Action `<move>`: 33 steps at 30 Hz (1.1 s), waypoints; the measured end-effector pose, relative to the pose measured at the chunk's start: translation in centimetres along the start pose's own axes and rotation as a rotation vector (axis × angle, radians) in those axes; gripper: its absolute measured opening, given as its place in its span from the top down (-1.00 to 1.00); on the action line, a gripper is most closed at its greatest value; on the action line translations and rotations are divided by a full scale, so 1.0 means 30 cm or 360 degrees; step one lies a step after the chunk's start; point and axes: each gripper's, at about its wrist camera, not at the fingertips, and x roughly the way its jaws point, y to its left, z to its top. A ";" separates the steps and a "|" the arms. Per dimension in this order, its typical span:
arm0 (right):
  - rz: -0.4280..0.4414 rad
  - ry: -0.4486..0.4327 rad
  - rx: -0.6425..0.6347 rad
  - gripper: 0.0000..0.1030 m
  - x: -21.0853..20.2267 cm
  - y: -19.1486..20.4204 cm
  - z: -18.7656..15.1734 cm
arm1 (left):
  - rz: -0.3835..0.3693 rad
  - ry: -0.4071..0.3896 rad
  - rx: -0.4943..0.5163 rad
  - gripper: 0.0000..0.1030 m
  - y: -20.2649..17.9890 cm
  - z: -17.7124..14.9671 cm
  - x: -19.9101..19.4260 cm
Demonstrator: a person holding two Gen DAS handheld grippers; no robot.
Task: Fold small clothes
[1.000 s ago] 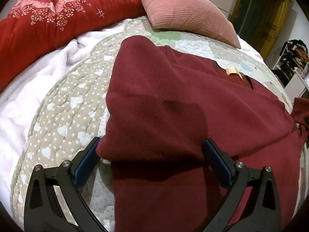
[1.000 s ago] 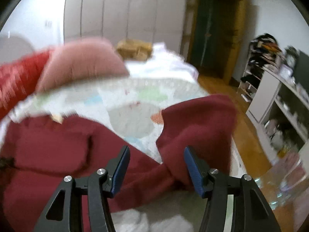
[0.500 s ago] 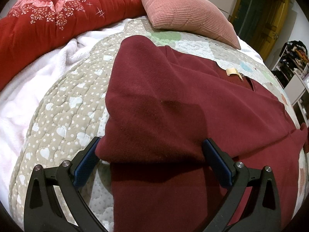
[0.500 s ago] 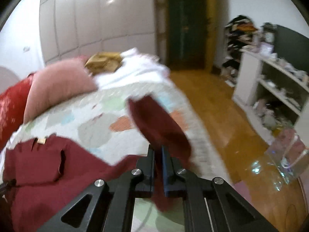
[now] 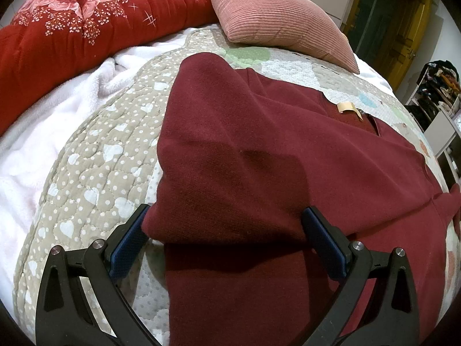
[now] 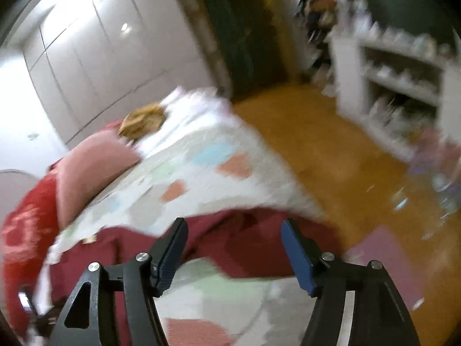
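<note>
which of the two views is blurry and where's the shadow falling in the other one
Right wrist view: heavy motion blur smears the bed quilt, shelves and floor; only the open right gripper looks sharp. Left wrist view: sharp, with fisheye bending at the edges; a dark shadow lies on the maroon garment just ahead of the open left gripper.

A home bedroom was shown: a bed covered by a heart-patterned quilt (image 5: 95,155), with a pink corduroy pillow (image 5: 276,20) and a red floral comforter (image 5: 72,28) laid on it. Tall white wardrobe doors (image 6: 115,57), a wooden floor (image 6: 331,150) and cluttered white shelves (image 6: 397,72) were seen around it.
</note>
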 end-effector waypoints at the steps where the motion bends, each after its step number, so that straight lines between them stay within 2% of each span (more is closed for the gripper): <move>1: 0.0058 0.0083 0.0075 -0.26 0.067 0.003 0.001 | -0.0001 -0.0001 -0.0001 -0.99 0.001 0.001 0.001; 5: 0.0197 0.0210 0.0403 -0.26 0.257 -0.017 0.023 | -0.0001 -0.0002 -0.0002 -0.99 -0.001 0.003 0.004; 7: 0.0245 0.0331 0.0470 -0.26 0.339 -0.014 0.028 | -0.0003 -0.0002 -0.0003 -0.99 -0.001 0.003 0.003; 8: 0.0225 0.0405 0.0480 -0.06 0.383 -0.007 0.026 | -0.0005 -0.0001 -0.0004 -0.99 -0.001 0.004 0.004; 9: 0.0192 0.0418 0.0472 0.56 0.403 0.000 0.023 | -0.0008 -0.0001 -0.0006 -0.99 -0.001 0.006 0.005; 10: 0.0179 0.0383 0.0422 0.85 0.401 0.016 0.029 | -0.0008 -0.0001 -0.0007 -0.99 -0.001 0.007 0.006; 13: 0.0214 0.0229 0.0282 0.88 0.308 0.060 0.042 | -0.0006 -0.0001 -0.0005 -0.99 -0.001 0.005 0.004; 15: 0.0265 0.0123 0.0125 0.89 0.172 0.106 0.031 | -0.0006 -0.0002 -0.0006 -0.99 -0.001 0.005 0.005; 17: 0.0358 0.0082 0.0086 0.89 0.056 0.112 -0.018 | -0.0005 -0.0002 -0.0005 -0.99 -0.001 0.005 0.004; 19: 0.0421 0.0092 0.0078 0.89 -0.016 0.098 -0.082 | -0.0005 -0.0002 -0.0005 -0.99 -0.001 0.006 0.006; 21: 0.0451 0.0167 0.0100 0.89 -0.056 0.062 -0.180 | -0.0005 -0.0002 -0.0005 -0.99 0.000 0.006 0.006; 23: 0.0406 0.0337 0.0103 0.89 -0.030 0.027 -0.299 | -0.0006 -0.0002 -0.0005 -0.99 0.000 0.005 0.004; 26: 0.0250 0.0568 0.0031 0.79 0.012 -0.018 -0.431 | -0.0006 -0.0002 -0.0005 -0.99 0.000 0.005 0.004; 28: 0.0251 0.0523 0.0079 0.76 -0.025 -0.069 -0.452 | -0.0005 -0.0002 -0.0005 -0.99 0.000 0.006 0.005; 29: 0.0220 0.0453 0.0146 0.61 -0.060 -0.113 -0.440 | -0.0006 -0.0002 -0.0005 -0.99 0.000 0.005 0.005; 30: 0.0181 0.0387 0.0195 0.27 -0.088 -0.148 -0.423 | -0.0006 -0.0002 -0.0005 -0.99 0.000 0.005 0.004; 31: 0.0150 0.0313 0.0255 0.06 -0.111 -0.184 -0.405 | -0.0006 -0.0002 -0.0005 -0.99 0.000 0.005 0.005; 32: 0.0120 0.0253 0.0315 -0.26 -0.127 -0.214 -0.393 | -0.0007 -0.0002 -0.0006 -0.99 0.000 0.007 0.006; 33: 0.0081 0.0208 0.0383 -0.33 -0.136 -0.247 -0.379 | -0.0006 -0.0002 -0.0005 -0.99 0.000 0.005 0.004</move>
